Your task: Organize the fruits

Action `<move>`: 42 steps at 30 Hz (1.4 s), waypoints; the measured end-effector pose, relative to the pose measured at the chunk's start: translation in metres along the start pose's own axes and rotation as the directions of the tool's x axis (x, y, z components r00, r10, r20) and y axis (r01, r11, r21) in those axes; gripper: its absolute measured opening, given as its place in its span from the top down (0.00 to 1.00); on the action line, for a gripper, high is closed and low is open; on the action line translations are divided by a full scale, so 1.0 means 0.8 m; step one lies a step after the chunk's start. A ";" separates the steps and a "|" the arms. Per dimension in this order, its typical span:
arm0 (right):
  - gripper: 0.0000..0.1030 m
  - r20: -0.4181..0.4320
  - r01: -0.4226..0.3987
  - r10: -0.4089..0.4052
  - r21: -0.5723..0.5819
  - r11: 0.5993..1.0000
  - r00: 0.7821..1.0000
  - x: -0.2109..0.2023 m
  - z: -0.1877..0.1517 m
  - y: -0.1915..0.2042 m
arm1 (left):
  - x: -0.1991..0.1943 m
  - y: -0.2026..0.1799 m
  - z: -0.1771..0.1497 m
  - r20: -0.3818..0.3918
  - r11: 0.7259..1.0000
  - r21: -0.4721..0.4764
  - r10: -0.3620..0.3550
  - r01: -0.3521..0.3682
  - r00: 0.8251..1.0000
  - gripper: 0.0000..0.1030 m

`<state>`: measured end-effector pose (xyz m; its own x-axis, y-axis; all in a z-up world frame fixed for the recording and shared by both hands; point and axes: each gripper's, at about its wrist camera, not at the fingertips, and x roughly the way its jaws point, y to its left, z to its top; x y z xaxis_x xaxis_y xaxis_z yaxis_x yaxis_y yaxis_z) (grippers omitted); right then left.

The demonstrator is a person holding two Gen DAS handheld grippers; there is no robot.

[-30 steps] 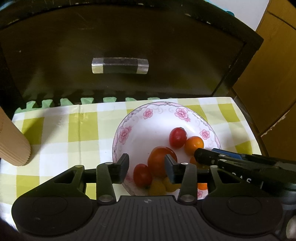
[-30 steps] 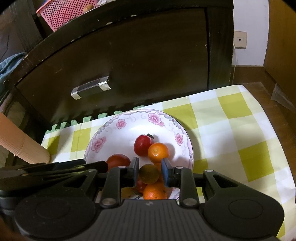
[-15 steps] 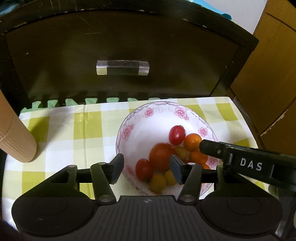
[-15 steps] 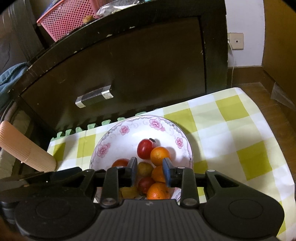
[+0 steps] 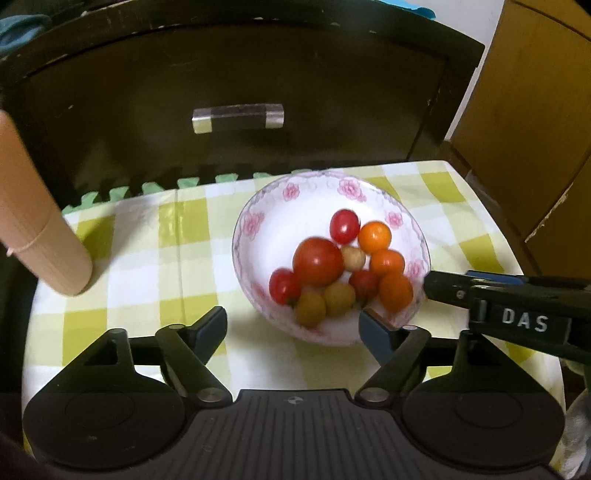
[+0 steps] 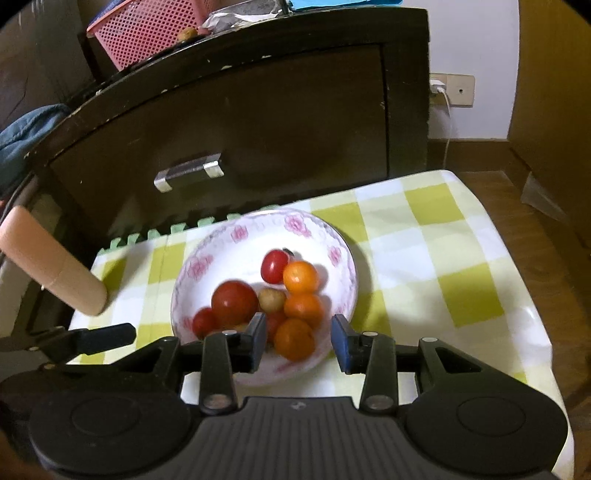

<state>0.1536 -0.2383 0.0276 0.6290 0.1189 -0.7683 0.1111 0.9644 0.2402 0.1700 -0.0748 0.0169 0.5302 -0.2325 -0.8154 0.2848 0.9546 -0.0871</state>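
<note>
A white bowl with pink flowers (image 5: 291, 192) (image 6: 240, 232) sits on the checked cloth and holds several small fruits: a large red tomato (image 5: 317, 260) (image 6: 234, 302), cherry tomatoes, orange ones (image 5: 375, 236) (image 6: 301, 277) and yellowish ones (image 5: 310, 308). My left gripper (image 5: 291, 330) hovers at the bowl's near rim, its jaws opening wide with nothing held between them. My right gripper (image 6: 299, 341) hangs above the bowl's near right side, jaws opening, an orange fruit (image 6: 294, 339) lying below the gap, not pressed. The right gripper also shows at the left wrist view's right edge (image 5: 517, 302).
A dark cabinet with a metal drawer handle (image 5: 238, 118) (image 6: 190, 171) stands right behind the table. A tan paper roll (image 5: 40, 225) (image 6: 51, 266) leans in at the left. A pink basket (image 6: 147, 29) sits on the cabinet. The table's right edge drops to a wooden floor (image 6: 535, 221).
Both grippers have drawn back from the bowl and their jaws have spread. The fruits that sat between the fingers now lie loose in the bowl.
</note>
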 end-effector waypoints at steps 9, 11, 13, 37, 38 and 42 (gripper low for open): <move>0.64 -0.016 0.013 -0.013 0.021 1.000 1.000 -0.033 -0.046 -0.005 | -0.029 0.004 -0.032 0.032 0.999 -0.017 0.049 -0.049 0.998 0.12; 0.64 -0.016 0.019 -0.019 0.011 1.000 1.000 -0.040 -0.057 -0.004 | -0.033 0.002 -0.040 0.036 0.998 -0.015 0.059 -0.058 0.998 0.12; 0.63 -0.015 0.023 -0.022 0.009 1.000 1.000 -0.047 -0.065 -0.002 | -0.037 0.001 -0.049 0.038 0.998 -0.012 0.063 -0.062 0.997 0.09; 0.61 -0.045 0.030 -0.030 -0.001 1.000 0.999 -0.095 -0.146 0.009 | -0.059 -0.019 -0.128 0.000 0.980 0.071 0.187 -0.187 0.982 0.00; 0.61 -0.046 0.034 -0.034 -0.003 0.999 0.998 -0.096 -0.149 0.010 | -0.060 -0.018 -0.129 -0.001 0.981 0.069 0.183 -0.183 0.983 0.00; 0.61 -0.057 0.039 -0.039 -0.003 0.999 0.998 -0.100 -0.160 0.010 | -0.070 -0.018 -0.139 0.001 0.987 0.057 0.154 -0.153 0.988 0.00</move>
<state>0.0059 -0.2096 0.0151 0.5792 0.0944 -0.8097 0.1336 0.9689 0.2085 0.0474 -0.0546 -0.0001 0.5686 -0.0834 -0.8184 0.2449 0.9669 0.0717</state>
